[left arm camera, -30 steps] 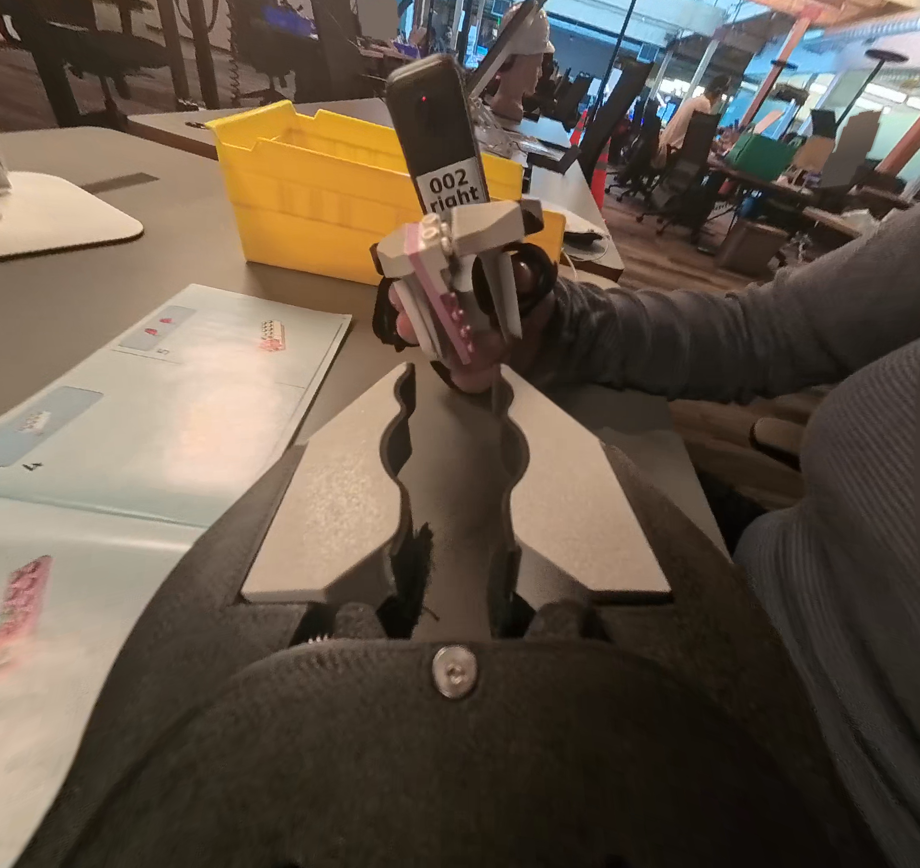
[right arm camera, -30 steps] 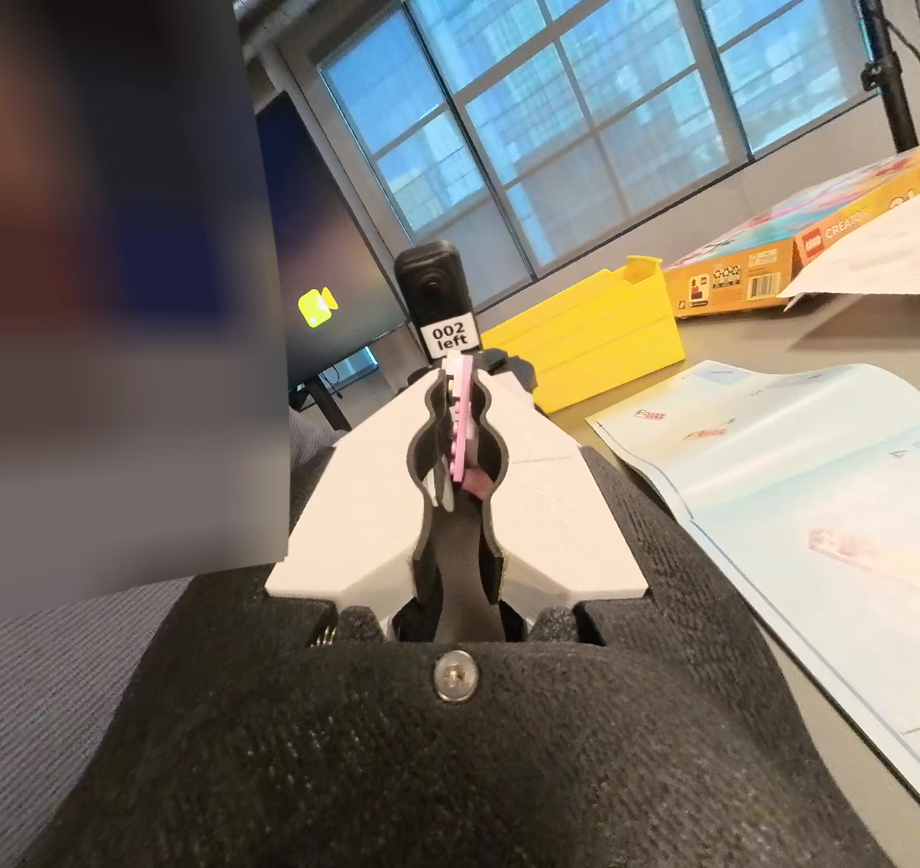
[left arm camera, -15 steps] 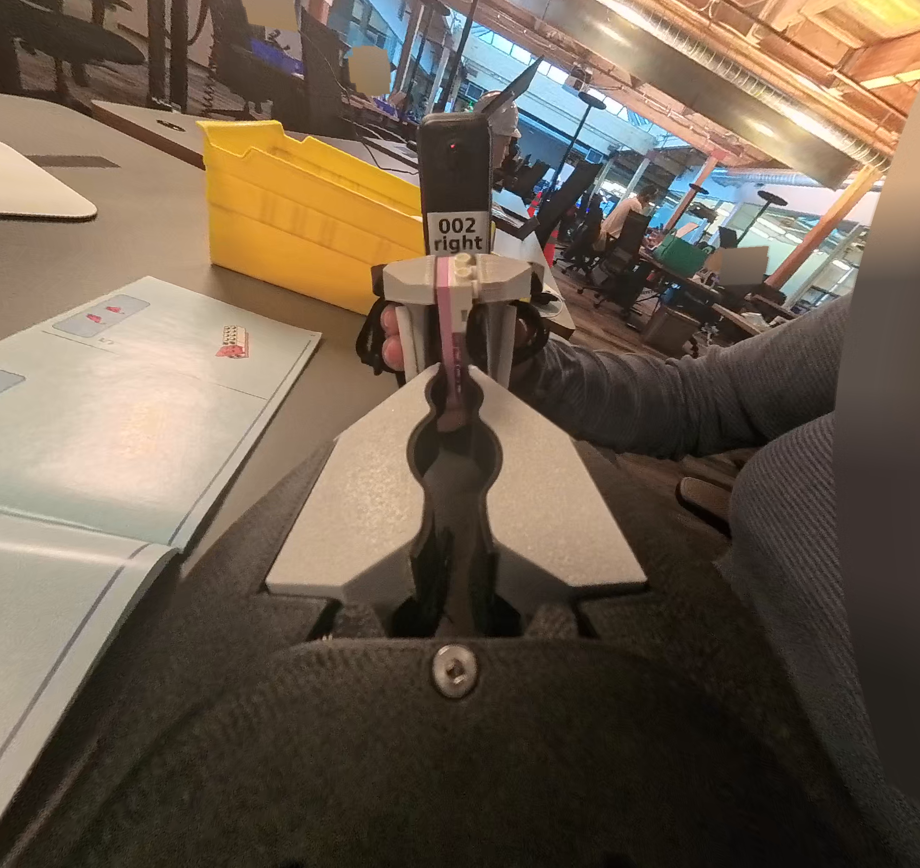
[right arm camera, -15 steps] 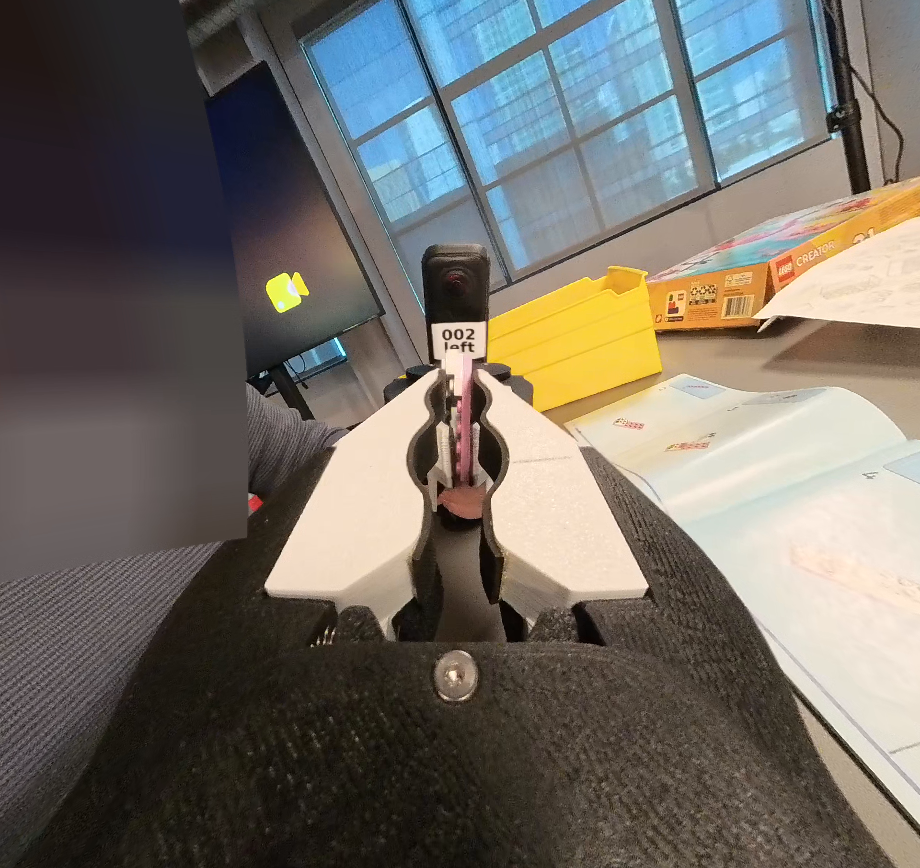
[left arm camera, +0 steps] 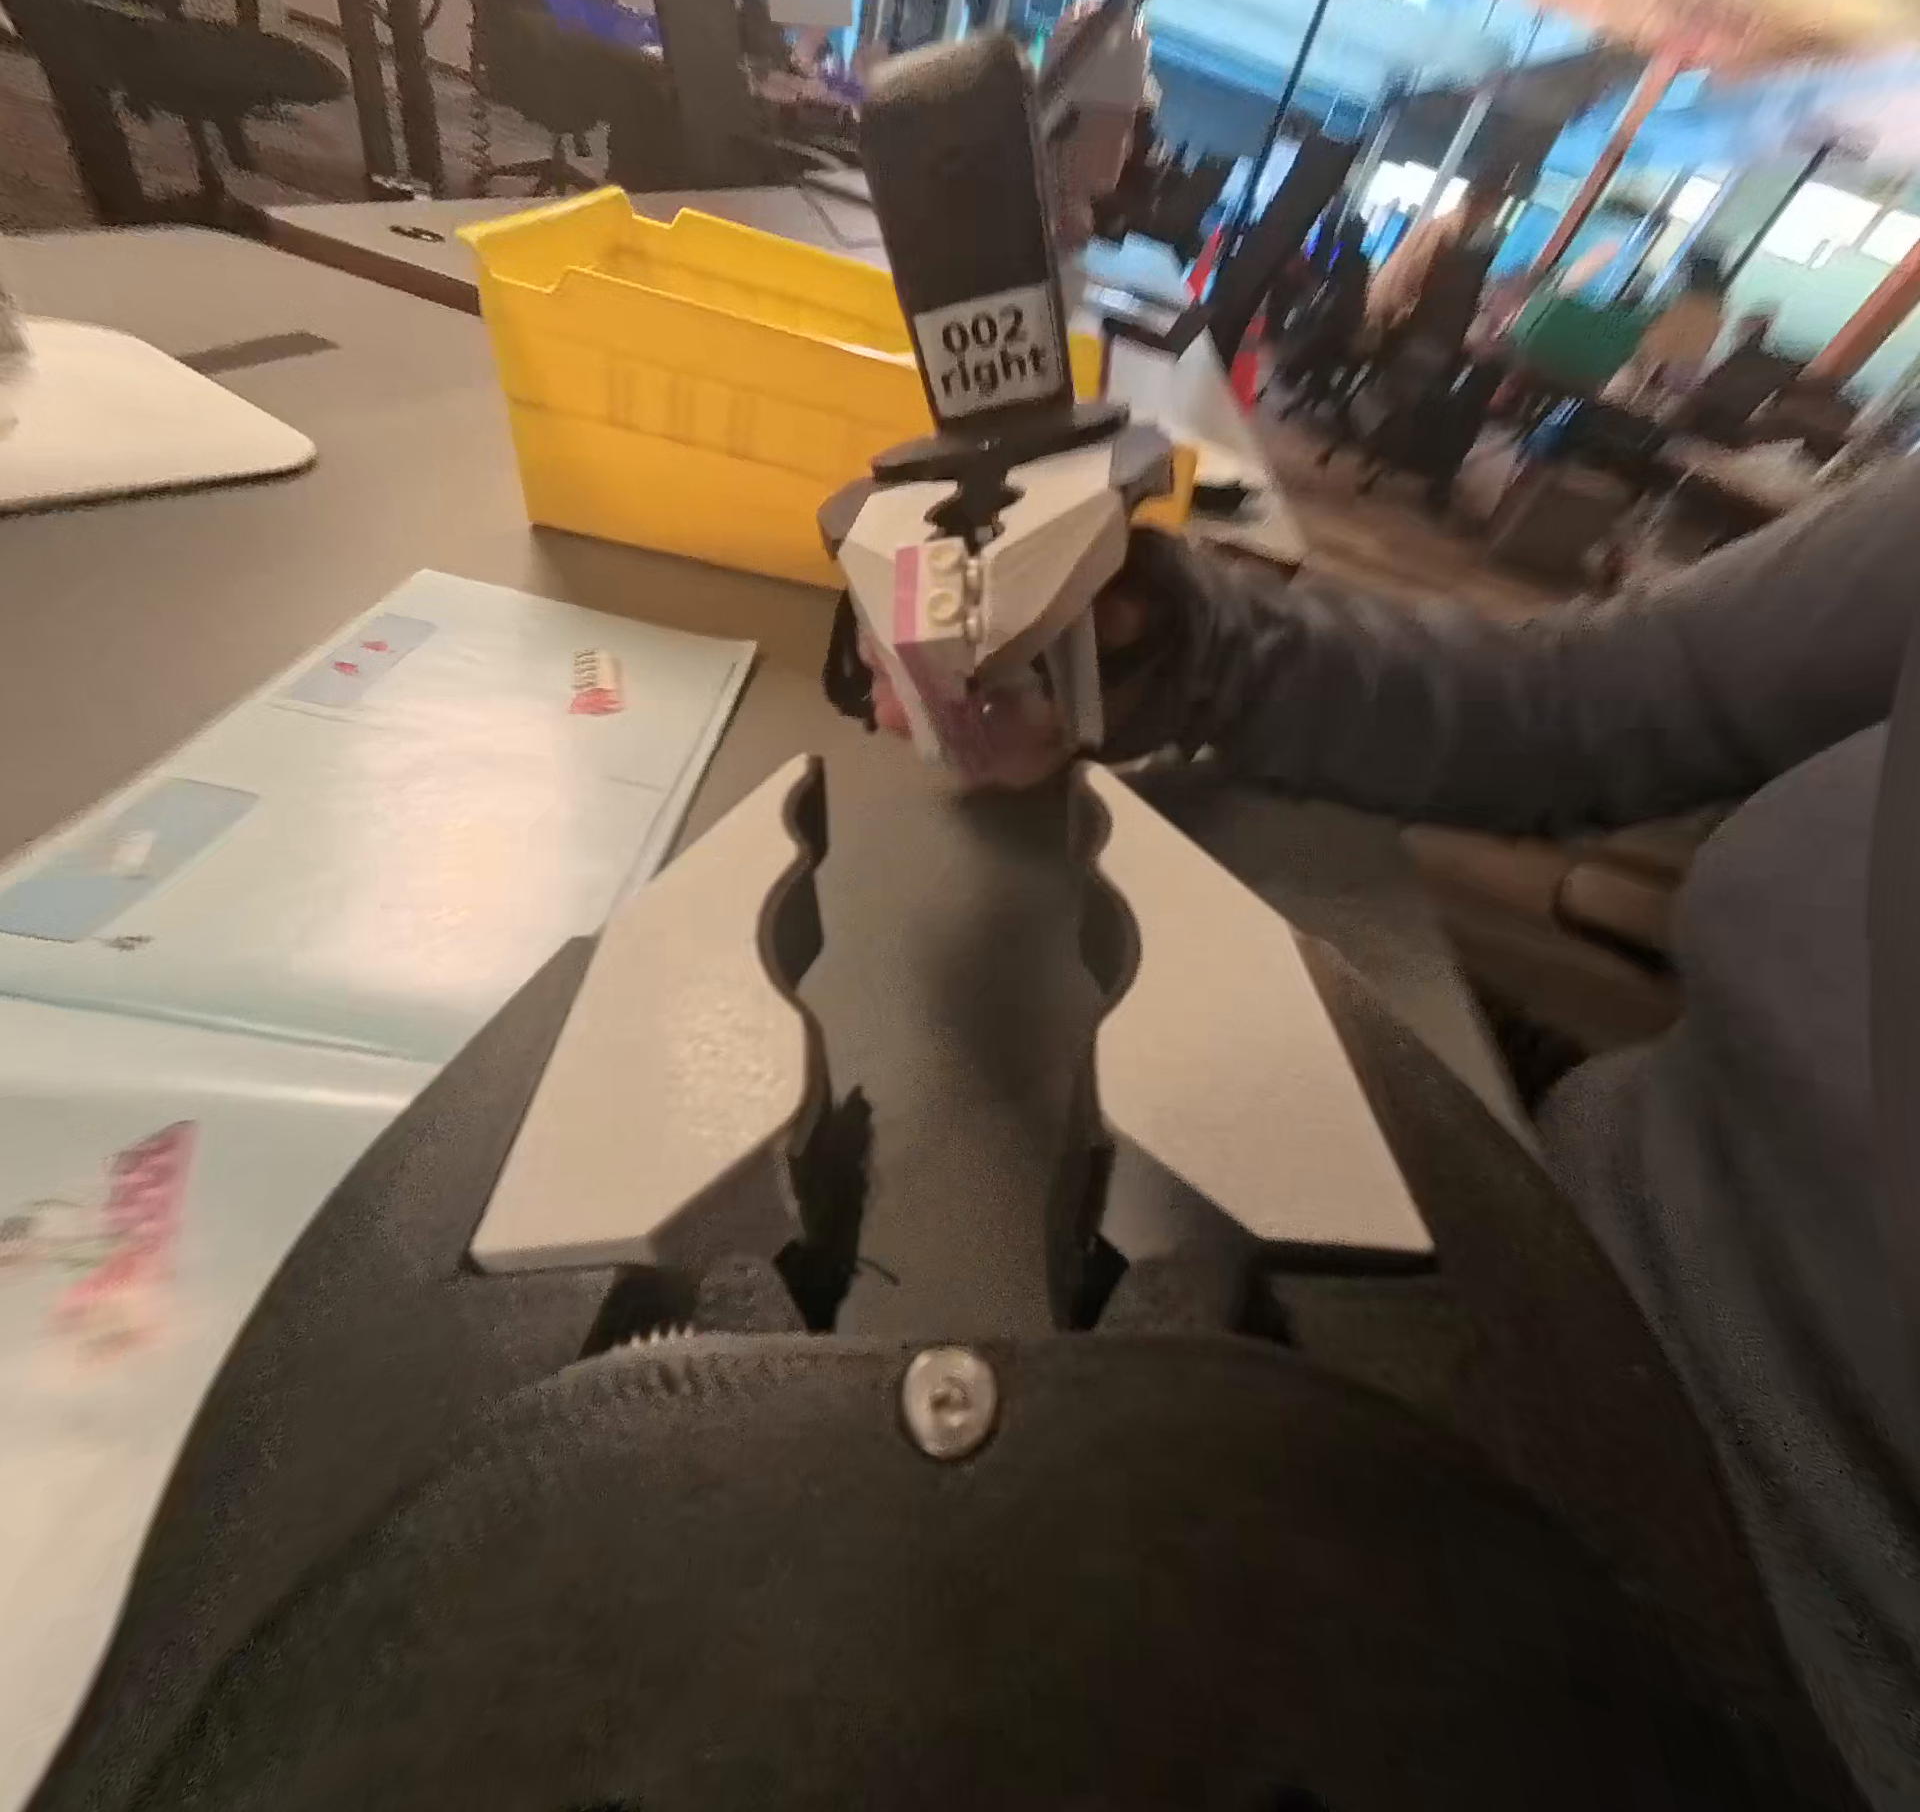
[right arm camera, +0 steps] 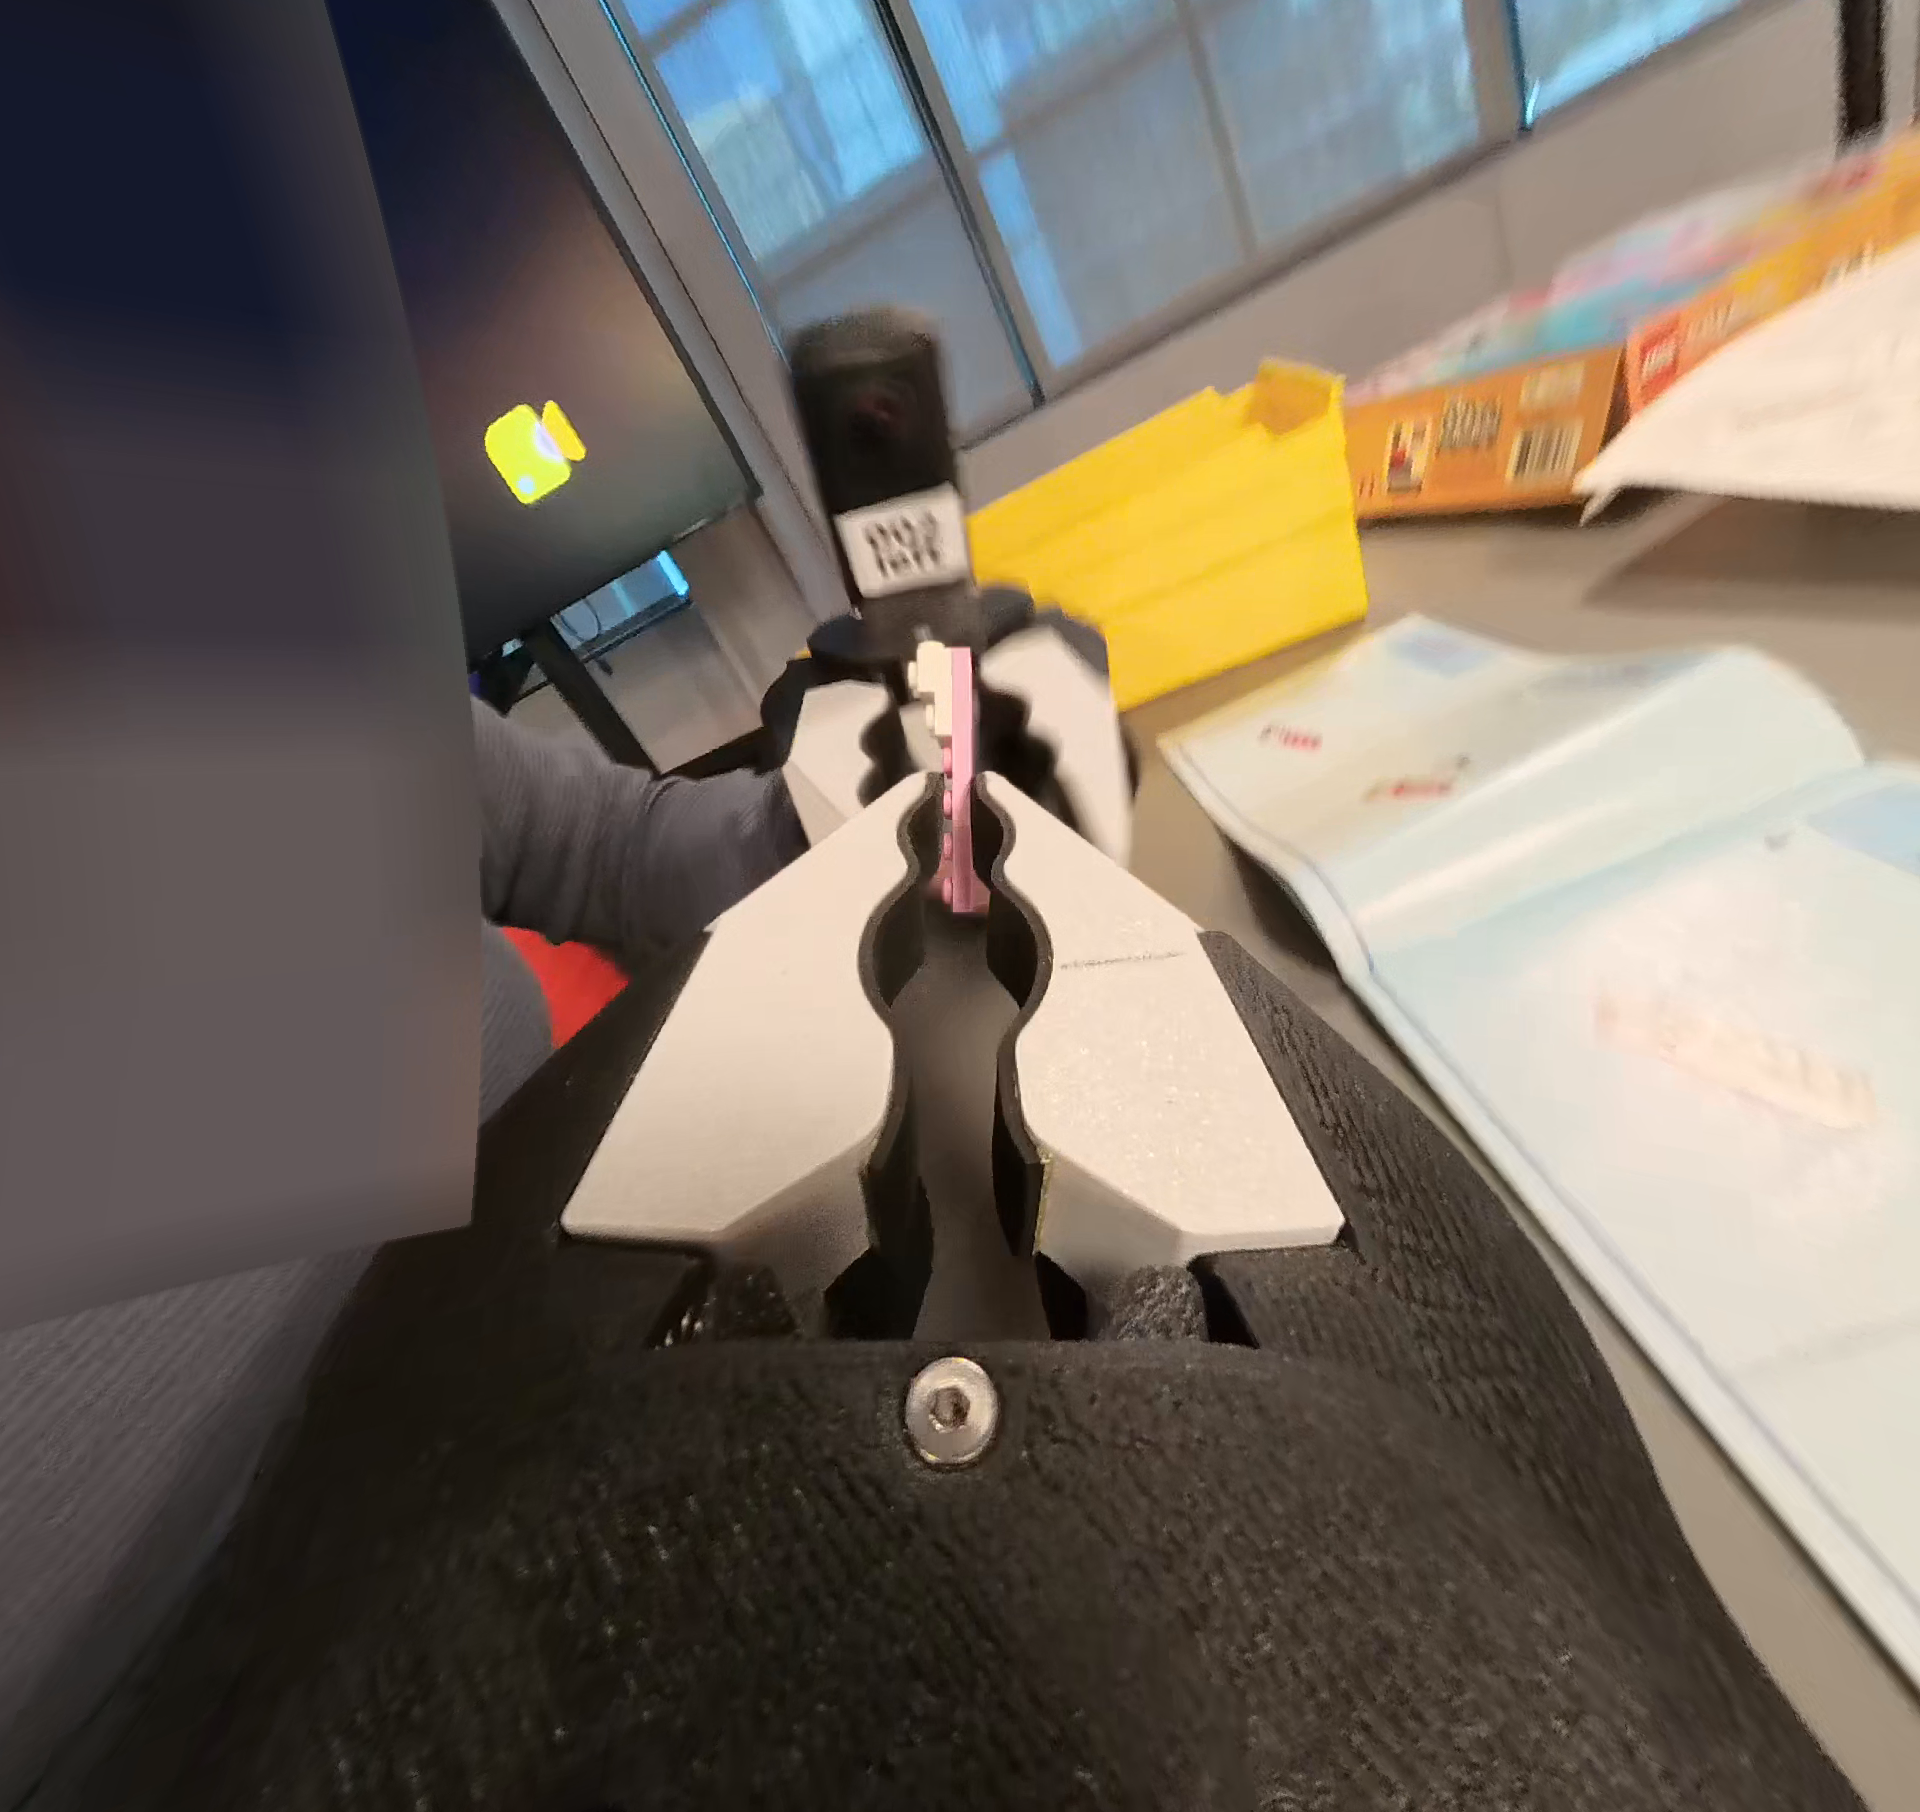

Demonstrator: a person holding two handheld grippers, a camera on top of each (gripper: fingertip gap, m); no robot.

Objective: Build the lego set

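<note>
Open tabletop (left arm camera: 260,557) lies left of the yellow bin (left arm camera: 707,391) — the instruction booklet (left arm camera: 343,827) lies flat, the bin blocks beyond.

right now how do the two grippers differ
The left gripper stands wide open with nothing between its fingers; the right gripper is closed on a pink plate carrying a small white brick. The left points level over the table; the right is raised, tilted. Both have grey fingers and black bodies.

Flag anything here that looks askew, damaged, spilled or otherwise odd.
Nothing stands out. The right gripper holds a pink plate with a white brick on it; the left gripper is open, and the yellow bin stands upright by the flat booklet.
</note>
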